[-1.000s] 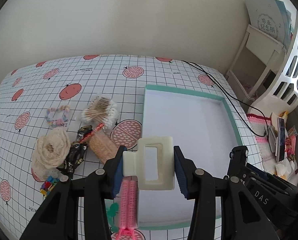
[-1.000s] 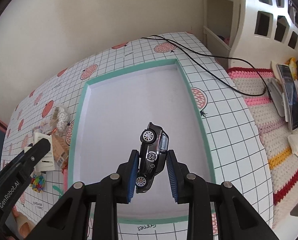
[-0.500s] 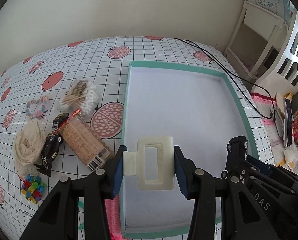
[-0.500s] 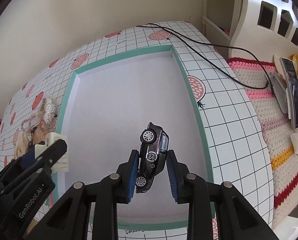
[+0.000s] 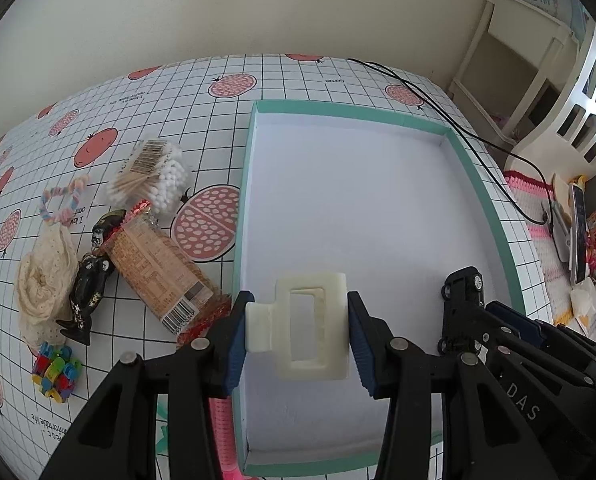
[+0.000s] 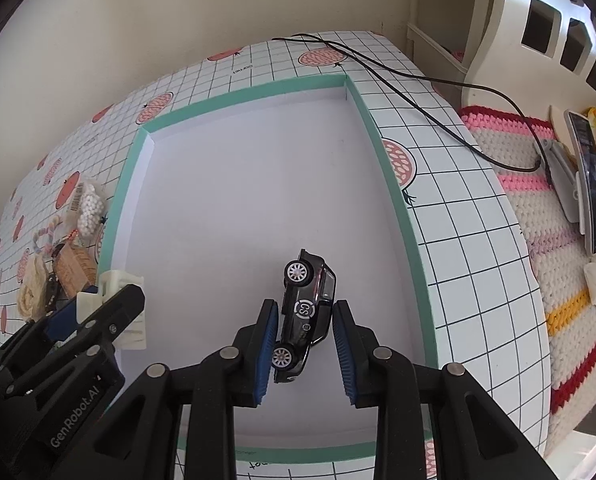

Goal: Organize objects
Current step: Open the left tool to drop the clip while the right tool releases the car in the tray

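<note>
My left gripper [image 5: 298, 332] is shut on a cream hair claw clip [image 5: 310, 328] and hovers over the near left part of a shallow white tray with a teal rim [image 5: 239, 208]. My right gripper [image 6: 304, 332] is shut on a black toy car [image 6: 306, 308], held nose-up on its side above the tray's near right floor, inside the teal rim [image 6: 394, 184]. The left wrist view also catches the car [image 5: 462, 292] at the right. In the right wrist view, the left gripper [image 6: 97, 312] and the clip [image 6: 117, 282] show at the left.
Left of the tray lie a cotton swab pack [image 5: 149, 178], a biscuit pack [image 5: 157, 268], a black figurine [image 5: 87, 280], a cream lace scrunchie [image 5: 45, 276], a pastel bracelet [image 5: 63, 200], a colourful block toy [image 5: 55, 370] and a pink hair roller [image 5: 221, 432]. A black cable [image 6: 418, 76] runs right of the tray.
Both grippers have moved forward over the tray, each keeping its hold. The left one has shifted from the tray's left edge to above its floor.
</note>
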Demonstrator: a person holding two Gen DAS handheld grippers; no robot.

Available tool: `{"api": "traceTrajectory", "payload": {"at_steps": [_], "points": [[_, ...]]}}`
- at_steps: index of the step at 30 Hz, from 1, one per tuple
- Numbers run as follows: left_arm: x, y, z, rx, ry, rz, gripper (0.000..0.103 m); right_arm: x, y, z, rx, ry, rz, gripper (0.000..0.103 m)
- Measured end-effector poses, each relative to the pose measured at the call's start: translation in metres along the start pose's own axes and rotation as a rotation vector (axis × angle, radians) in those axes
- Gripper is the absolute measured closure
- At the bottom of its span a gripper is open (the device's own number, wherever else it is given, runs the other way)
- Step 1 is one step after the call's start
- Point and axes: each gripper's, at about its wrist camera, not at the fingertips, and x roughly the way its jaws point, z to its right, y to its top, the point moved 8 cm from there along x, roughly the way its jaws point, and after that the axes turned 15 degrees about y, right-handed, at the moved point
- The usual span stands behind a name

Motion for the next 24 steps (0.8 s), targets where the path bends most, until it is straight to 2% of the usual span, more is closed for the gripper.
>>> {"api": "traceTrajectory", "payload": {"at_steps": [5,11,18,19,21,23,24], "points": [[-0.007,0.004,-0.005,-0.02,-0.003,0.021,0.055,-0.006,0.004,-0.003,-0.012,0.001,0.023,0.072],[-0.017,0.012,-0.014,-0.054,-0.003,0.057,0.055,-0.009,0.004,-0.007,-0.029,0.001,0.034,0.067],[-0.017,0.014,-0.031,-0.081,0.028,0.065,0.055,-0.005,0.002,-0.007,-0.038,-0.011,0.024,0.067],[-0.016,0.014,-0.034,-0.086,0.035,0.063,0.055,-0.004,0.001,-0.007,-0.035,-0.011,0.023,0.066],[-0.013,0.013,-0.039,-0.091,0.052,0.057,0.054,-0.004,0.0,-0.007,-0.035,-0.015,0.026,0.056],[-0.011,0.012,-0.044,-0.094,0.074,0.05,0.046,-0.005,0.001,-0.007,-0.038,-0.021,0.036,0.042],[-0.009,0.011,-0.047,-0.095,0.085,0.047,0.046,-0.005,0.001,-0.007,-0.037,-0.018,0.04,0.04]]}}
